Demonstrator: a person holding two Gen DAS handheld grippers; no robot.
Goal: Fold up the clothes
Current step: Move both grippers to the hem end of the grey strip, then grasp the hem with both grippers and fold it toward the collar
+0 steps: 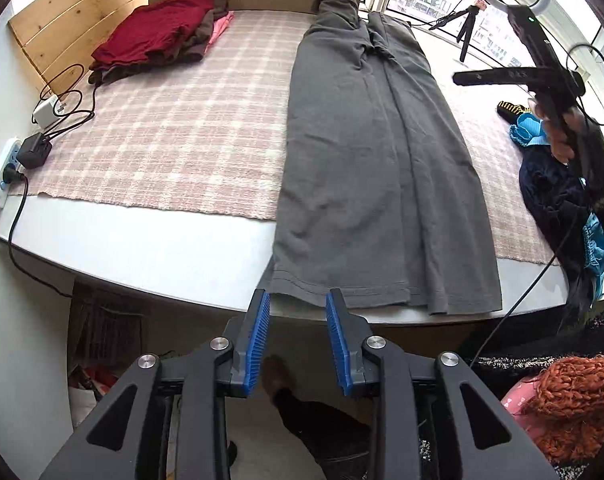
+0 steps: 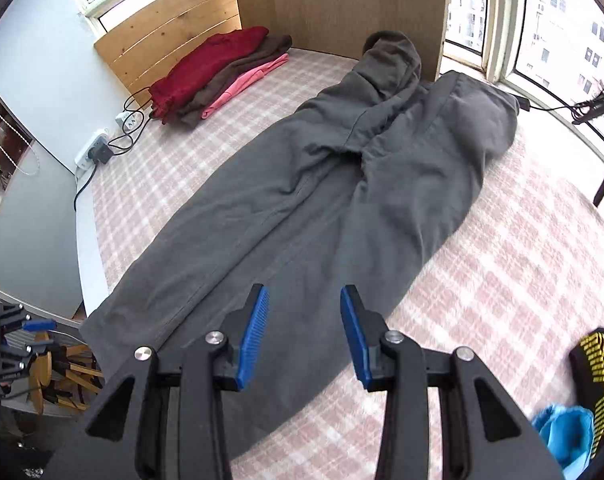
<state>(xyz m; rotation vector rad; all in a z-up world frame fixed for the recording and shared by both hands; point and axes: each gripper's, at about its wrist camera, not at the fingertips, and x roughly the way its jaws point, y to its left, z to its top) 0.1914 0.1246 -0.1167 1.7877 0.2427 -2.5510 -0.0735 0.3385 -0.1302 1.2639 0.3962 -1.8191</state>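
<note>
A long grey garment [image 1: 377,168] lies lengthwise on the pink plaid mat [image 1: 162,132], folded along its length, with its hem at the table's front edge. My left gripper [image 1: 298,300] is open just in front of the hem's left corner, with nothing between its blue pads. In the right wrist view the grey garment [image 2: 302,200] runs away toward the window. My right gripper [image 2: 303,296] hovers open over its near half, empty. The right gripper [image 1: 501,76] also shows side-on, raised in a hand at the right of the left wrist view.
A stack of folded clothes [image 1: 154,36], red, brown and pink, sits at the back left by a wooden board. A power strip [image 1: 2,176] with chargers and cables lies along the left edge. A pile of loose clothes [image 1: 549,184] lies at the right. A tripod [image 1: 467,32] stands by the window.
</note>
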